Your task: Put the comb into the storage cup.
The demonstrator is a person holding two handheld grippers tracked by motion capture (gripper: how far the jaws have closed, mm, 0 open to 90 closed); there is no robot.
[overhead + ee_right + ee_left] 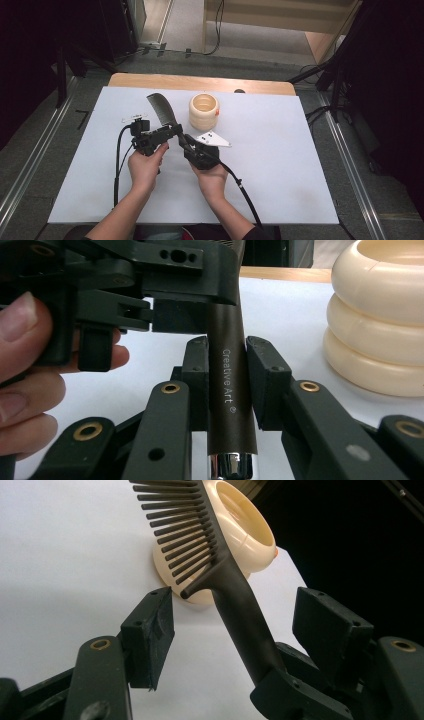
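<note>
Nearest the person, the right gripper (227, 375) clamps the dark comb (162, 110) by its handle above the white table (280, 165). The left gripper (240, 625) sits just left, jaws apart around the handle without pressing. Farther back stands a cream cup (203, 111).

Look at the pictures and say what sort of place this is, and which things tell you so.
Probably a lab or studio set up for recording: a white-covered table on a grey floor with metal rails, dark stands and loose cables around it.
</note>
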